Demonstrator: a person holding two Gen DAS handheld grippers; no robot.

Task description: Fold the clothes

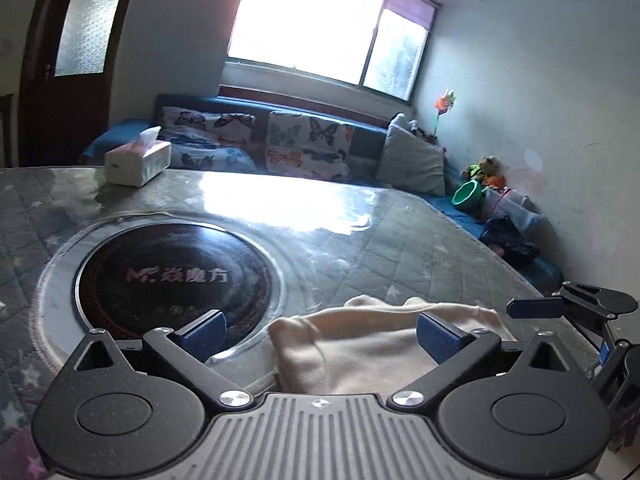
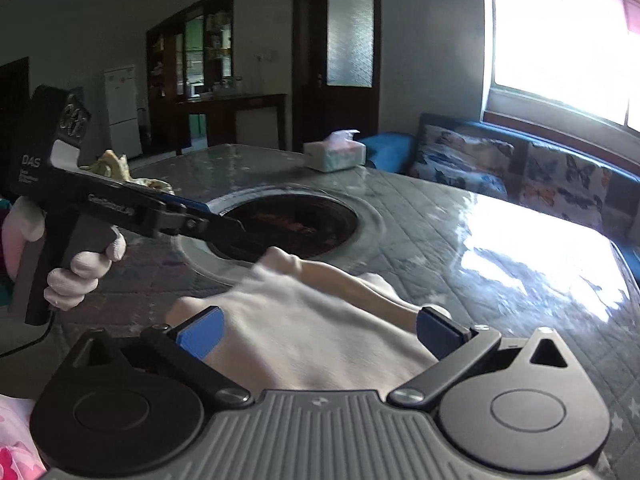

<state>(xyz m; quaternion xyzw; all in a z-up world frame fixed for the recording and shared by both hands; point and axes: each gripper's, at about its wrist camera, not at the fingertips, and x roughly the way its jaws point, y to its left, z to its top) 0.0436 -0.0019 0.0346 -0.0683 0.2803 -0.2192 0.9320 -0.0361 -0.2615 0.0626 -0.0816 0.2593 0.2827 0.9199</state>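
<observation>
Lying crumpled on the quilted grey table (image 1: 400, 236), near edge: cream cloth garment (image 1: 360, 352), its near part hidden by both tongs.
L gripper (image 1: 320, 334) & R gripper (image 2: 320, 334) are spread wide, nothing clasped; black round hotplate (image 1: 176, 276) & white tissue box (image 1: 138, 162) are seen beyond.

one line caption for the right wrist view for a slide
Both grippers, right and left, open above a cream garment on the quilted table.

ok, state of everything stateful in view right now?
left gripper: open, nothing held
right gripper: open, nothing held
cream garment: lying rumpled on the table, released
tissue box: open, tissue sticking out
door: closed
green bowl: tipped on its side
</observation>
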